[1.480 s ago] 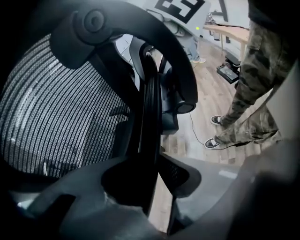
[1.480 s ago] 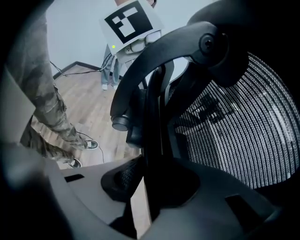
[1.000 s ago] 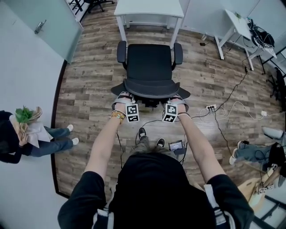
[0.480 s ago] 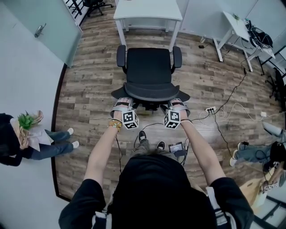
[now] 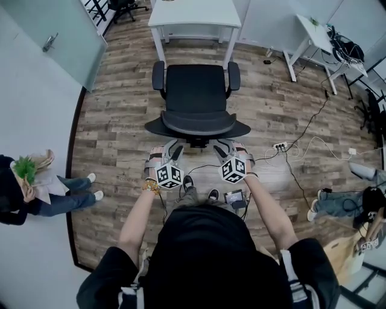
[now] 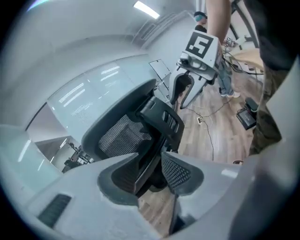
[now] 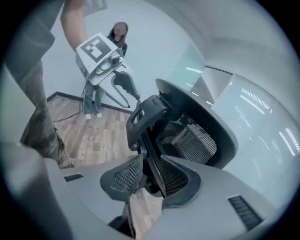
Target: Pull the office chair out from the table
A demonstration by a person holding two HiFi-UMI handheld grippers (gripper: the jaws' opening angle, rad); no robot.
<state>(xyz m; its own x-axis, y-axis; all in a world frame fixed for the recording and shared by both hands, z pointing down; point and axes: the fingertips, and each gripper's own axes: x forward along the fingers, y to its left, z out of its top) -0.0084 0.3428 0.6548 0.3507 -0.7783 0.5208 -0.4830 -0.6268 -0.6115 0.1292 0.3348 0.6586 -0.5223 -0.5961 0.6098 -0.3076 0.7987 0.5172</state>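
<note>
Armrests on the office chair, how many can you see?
2: one armrest on the office chair at picture left, the other armrest at picture right. None seems hidden.

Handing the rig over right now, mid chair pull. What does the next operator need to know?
Left gripper: jaws apart, just opened, nothing between them.
Right gripper: jaws apart, though they just closed part way, nothing between them.
Both hover just behind the backrest of the office chair and do not touch it.
Office chair: out from under the table, seat facing it.
Done: the chair looks pulled out.
Left: probably nothing; regrip the backrest only if more clearance is wanted.
</note>
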